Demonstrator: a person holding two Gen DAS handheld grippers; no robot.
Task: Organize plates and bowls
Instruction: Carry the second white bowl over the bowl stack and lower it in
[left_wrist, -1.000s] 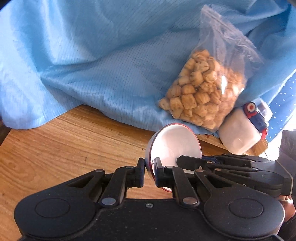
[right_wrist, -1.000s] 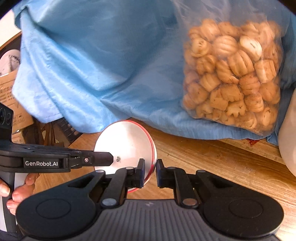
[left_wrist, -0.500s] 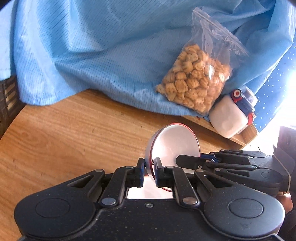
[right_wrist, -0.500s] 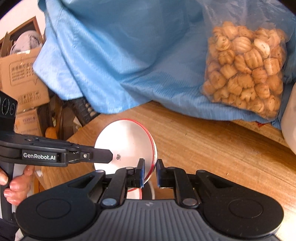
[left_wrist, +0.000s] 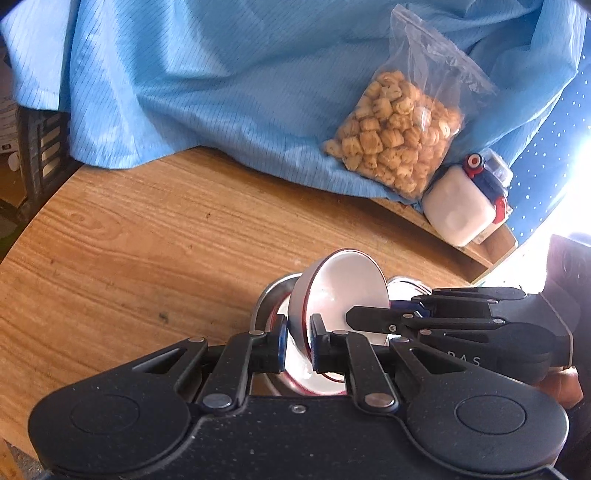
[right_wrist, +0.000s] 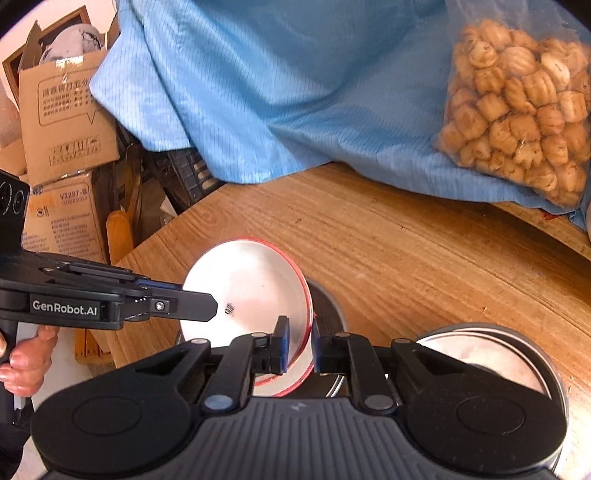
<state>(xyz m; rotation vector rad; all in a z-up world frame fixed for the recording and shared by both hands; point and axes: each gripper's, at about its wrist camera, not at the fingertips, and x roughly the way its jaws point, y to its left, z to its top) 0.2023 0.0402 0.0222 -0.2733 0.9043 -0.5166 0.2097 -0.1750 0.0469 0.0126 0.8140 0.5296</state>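
Held on edge above a steel dish (left_wrist: 271, 295) near the table's (left_wrist: 147, 236) front edge, between left gripper (left_wrist: 298, 341) and right gripper (right_wrist: 298, 343), both clamped on opposite rims: red-rimmed white bowl (left_wrist: 343, 288) (probably light, rigid, glazed-slick, chippable; rim the best purchase)

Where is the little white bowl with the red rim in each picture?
Left wrist view: the small white bowl with the red rim sits low, right of centre, tilted on edge between the left tongs.
Right wrist view: the same bowl is low, left of centre, pinched by the right tongs.
Shared landmark: the clear bag of brown snacks on blue cloth.
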